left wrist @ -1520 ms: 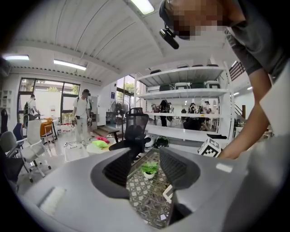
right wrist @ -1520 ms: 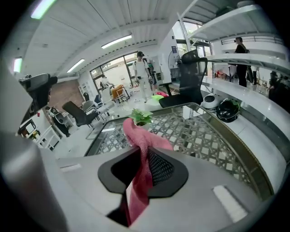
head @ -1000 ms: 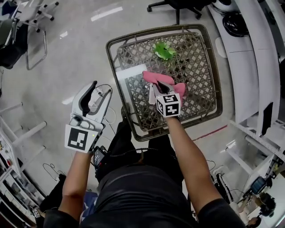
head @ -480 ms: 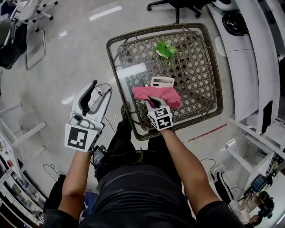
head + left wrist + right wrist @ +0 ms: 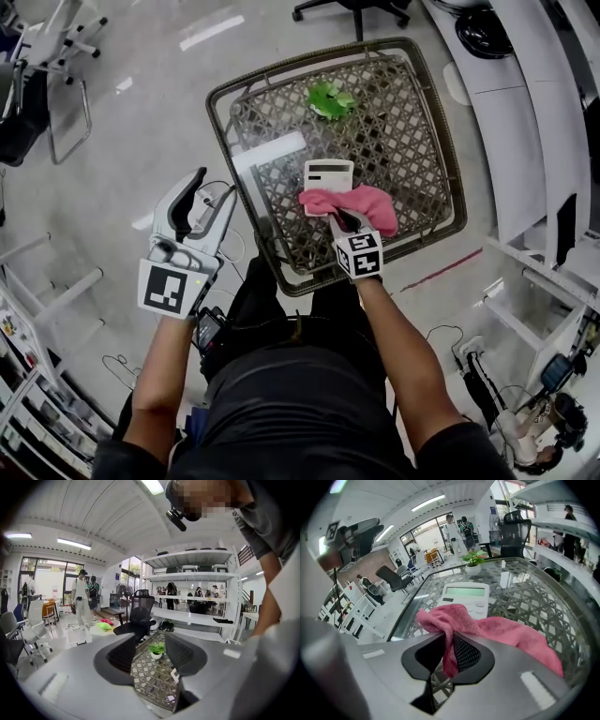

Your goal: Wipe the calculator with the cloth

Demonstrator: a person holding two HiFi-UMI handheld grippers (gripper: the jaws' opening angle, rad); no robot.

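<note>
Over the last second the right gripper (image 5: pixel 342 223) has drawn back toward us, dragging the cloth (image 5: pixel 361 202) with it. A second ago the pink cloth lay over the calculator (image 5: pixel 328 178) and hid most of it. Now the display and most of the keys are bare, and only the near right corner is still under the fabric. We judge that as one wiping stroke run down the face from the far end to the near end. More passes are likely needed, so the next move would be to push the cloth back out over the keys.

The right gripper's (image 5: pixel 447 656) jaws are clamped together on a pinched fold of the cloth (image 5: pixel 497 630), which hangs down between them. The rest of the cloth spreads off to the right of the jaws across the glass-topped wicker table (image 5: pixel 441 122). The calculator (image 5: pixel 466 597) lies flat just ahead of the jaws, straight past the bunched cloth, with its display at the far end.

The left gripper (image 5: pixel 214 187) is held off the table's edge, well to the left of the calculator. Its jaws stand apart with nothing between them.
</note>
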